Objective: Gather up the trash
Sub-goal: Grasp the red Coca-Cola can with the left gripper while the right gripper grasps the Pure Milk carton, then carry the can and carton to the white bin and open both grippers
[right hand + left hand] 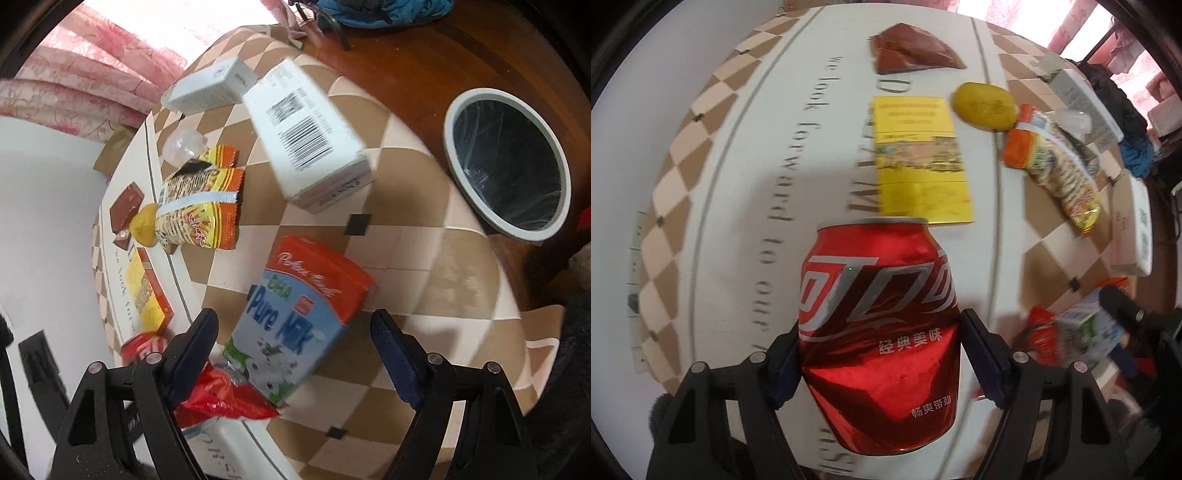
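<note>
Left wrist view: left gripper (879,354) straddles a dented red aluminium cola can (879,332), lower centre of frame, lying on the white printed tablecloth (746,184). Both pads sit right against the can's sides; jaws fairly wide, look closed on it (can't confirm real squeeze). Can is light, thin-walled, already crumpled: it'll deform more, and the gloss is slippery, so take it mid-body across the width.

Right wrist view: right gripper (291,354) is wide open, nothing held. A blue-and-orange cardboard milk carton (295,317) lies between the fingers, lower centre, clear of both pads. Probably empty, so light; flat faces stiff enough to pinch. Grey round bin with black liner (476,107) sits upper right.
</note>
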Available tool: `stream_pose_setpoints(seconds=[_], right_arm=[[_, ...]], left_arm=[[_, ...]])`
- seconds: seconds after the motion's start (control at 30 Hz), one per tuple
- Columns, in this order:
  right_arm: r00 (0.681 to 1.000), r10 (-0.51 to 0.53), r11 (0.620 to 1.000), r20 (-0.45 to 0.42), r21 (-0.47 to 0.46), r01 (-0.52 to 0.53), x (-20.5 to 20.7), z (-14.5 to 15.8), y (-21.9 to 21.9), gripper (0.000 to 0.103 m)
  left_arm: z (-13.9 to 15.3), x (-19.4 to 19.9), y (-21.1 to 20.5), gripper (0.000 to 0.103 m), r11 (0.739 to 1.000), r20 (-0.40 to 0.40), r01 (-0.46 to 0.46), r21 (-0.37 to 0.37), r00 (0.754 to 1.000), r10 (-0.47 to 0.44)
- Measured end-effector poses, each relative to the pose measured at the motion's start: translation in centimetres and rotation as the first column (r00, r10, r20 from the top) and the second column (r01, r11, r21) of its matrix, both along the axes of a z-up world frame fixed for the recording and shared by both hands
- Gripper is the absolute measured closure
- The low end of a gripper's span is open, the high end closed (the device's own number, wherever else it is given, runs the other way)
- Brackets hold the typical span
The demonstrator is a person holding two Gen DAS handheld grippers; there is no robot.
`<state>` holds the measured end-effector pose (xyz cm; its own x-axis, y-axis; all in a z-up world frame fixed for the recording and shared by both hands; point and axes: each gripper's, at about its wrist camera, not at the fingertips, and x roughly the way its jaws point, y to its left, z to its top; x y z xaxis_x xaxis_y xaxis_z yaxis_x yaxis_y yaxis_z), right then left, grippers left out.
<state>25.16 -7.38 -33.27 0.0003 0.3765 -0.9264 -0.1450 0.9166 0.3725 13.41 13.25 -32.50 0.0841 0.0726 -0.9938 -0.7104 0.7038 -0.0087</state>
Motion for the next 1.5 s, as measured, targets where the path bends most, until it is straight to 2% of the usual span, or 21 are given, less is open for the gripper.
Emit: stream_pose_setpoints(seconds=[0.1, 0.2, 0.37, 0.43, 0.53, 0.57, 0.63, 0.8, 0.87, 0.9, 0.93, 1.13, 1.27, 1.4, 1.5], right_arm=[[0.997, 0.064, 0.998, 0.032, -0.031, -0.063, -0.3, 0.0, 1.6, 0.017], [0.984, 0.163, 0.983, 0.067, -0.094, -0.157, -0.8, 0.3, 2.6, 0.028], [0.961, 0.271, 0.946, 0.061, -0.199, -0.255, -0.9, 0.9, 1.5, 0.029], [0.963, 0.265, 0.947, 0.047, -0.2, -0.25, -0.9, 0.9, 0.7, 0.028], [0.975, 0.223, 0.959, 0.022, -0.183, -0.215, -1.0, 0.2, 0.2, 0.026], [0.978, 0.206, 0.963, 0.022, -0.182, -0.198, -1.1, 0.0, 0.0, 0.026], [0.978, 0.203, 0.962, 0.055, -0.198, -0.189, -1.7, 0.0, 0.3, 0.021], [0.979, 0.172, 0.962, 0.113, -0.234, -0.142, -2.4, -0.1, 0.5, 0.024], [0.976, 0.176, 0.96, 0.131, -0.243, -0.14, -2.7, 0.1, 0.3, 0.031], [0.974, 0.177, 0.962, 0.142, -0.234, -0.141, -2.9, 0.2, 0.1, 0.04], [0.969, 0.191, 0.963, 0.157, -0.221, -0.154, -2.9, 0.4, -0.1, 0.041], [0.935, 0.286, 0.943, 0.211, -0.235, -0.236, -4.4, 0.9, -1.2, 0.042], [0.927, 0.295, 0.949, 0.23, -0.179, -0.258, -4.6, 1.9, -2.0, 0.042], [0.89, 0.332, 0.942, 0.311, -0.156, -0.297, -5.4, 4.8, -2.7, 0.043], [0.853, 0.337, 0.941, 0.397, -0.12, -0.316, -5.9, 8.1, -3.6, 0.043]], left_arm=[[0.2, -1.5, 0.5, 0.028, 1.0, -0.01, 0.002, 0.016, 1.0, -0.002], [0.3, -2.4, 0.6, 0.028, 1.0, -0.005, 0.008, 0.016, 1.0, -0.008], [0.5, -3.2, 0.9, 0.027, 1.0, -0.007, 0.01, 0.017, 1.0, -0.01], [-0.5, -3.3, 1.2, 0.027, 1.0, -0.011, 0.012, 0.016, 1.0, -0.012], [-2.3, -1.5, 0.2, 0.028, 1.0, -0.027, 0.013, -0.02, 1.0, -0.013], [-2.2, -1.6, 0.0, 0.029, 1.0, -0.023, 0.014, -0.002, 1.0, -0.014], [-2.3, -1.8, 0.0, 0.03, 1.0, -0.01, 0.014, -0.001, 1.0, -0.014], [-2.3, -2.7, -0.1, 0.03, 1.0, 0.005, -0.003, 0.023, 1.0, 0.003], [-0.9, -4.4, -0.3, 0.03, 0.999, 0.009, -0.002, 0.044, 1.0, 0.002], [-0.7, -4.6, -0.4, 0.03, 0.999, 0.013, -0.001, 0.053, 1.0, 0.0], [-0.3, -4.8, -0.5, 0.03, 0.998, 0.017, 0.001, 0.066, 1.0, -0.002], [2.5, -5.8, -2.4, 0.03, 0.987, 0.042, 0.027, 0.158, 0.999, -0.034], [4.7, -6.4, -3.5, 0.03, 0.982, 0.083, 0.023, 0.187, 0.996, -0.039], [7.0, -6.3, -4.9, 0.03, 0.981, 0.142, 0.019, 0.193, 0.989, -0.047], [9.4, -5.7, -5.7, 0.03, 0.978, 0.193, 0.023, 0.209, 0.979, -0.065]])
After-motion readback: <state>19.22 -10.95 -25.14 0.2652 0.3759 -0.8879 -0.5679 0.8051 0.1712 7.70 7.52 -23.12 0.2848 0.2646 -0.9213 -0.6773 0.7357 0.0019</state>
